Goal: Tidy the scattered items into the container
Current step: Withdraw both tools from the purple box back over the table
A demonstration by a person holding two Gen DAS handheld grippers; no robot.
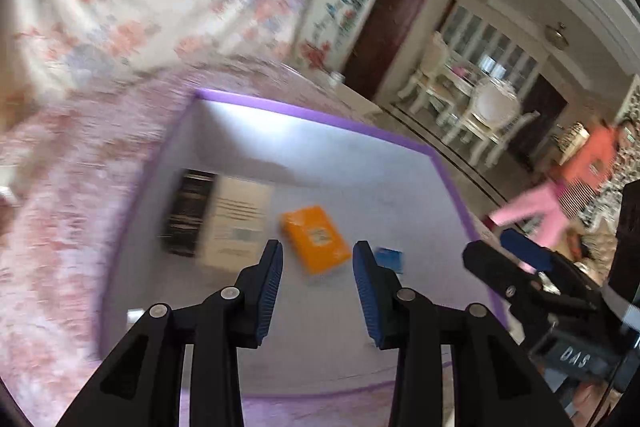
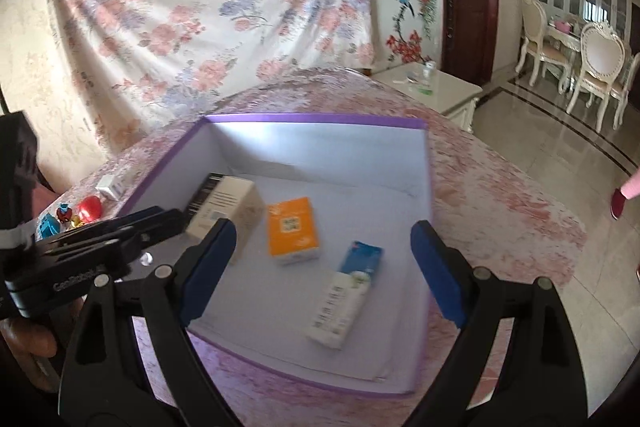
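A purple-rimmed box (image 2: pixel 427 163) with a white inside stands on the pink floral table; it also shows in the left wrist view (image 1: pixel 312 115). Inside lie a black-and-cream carton (image 2: pixel 230 205), an orange packet (image 2: pixel 291 229) and a blue-and-white carton (image 2: pixel 346 301). The left wrist view shows the black-and-cream carton (image 1: pixel 218 213), the orange packet (image 1: pixel 316 239) and a bit of the blue carton (image 1: pixel 390 259). My left gripper (image 1: pixel 318 291) is open and empty above the box. My right gripper (image 2: pixel 324 271) is wide open and empty over the box.
Left of the box on the table lie a small white box (image 2: pixel 111 187), a red toy (image 2: pixel 89 207) and a blue item (image 2: pixel 47 225). A white side table (image 2: pixel 436 89) and dining chairs (image 2: pixel 600 71) stand to the right. A person in pink (image 1: pixel 536 211) is nearby.
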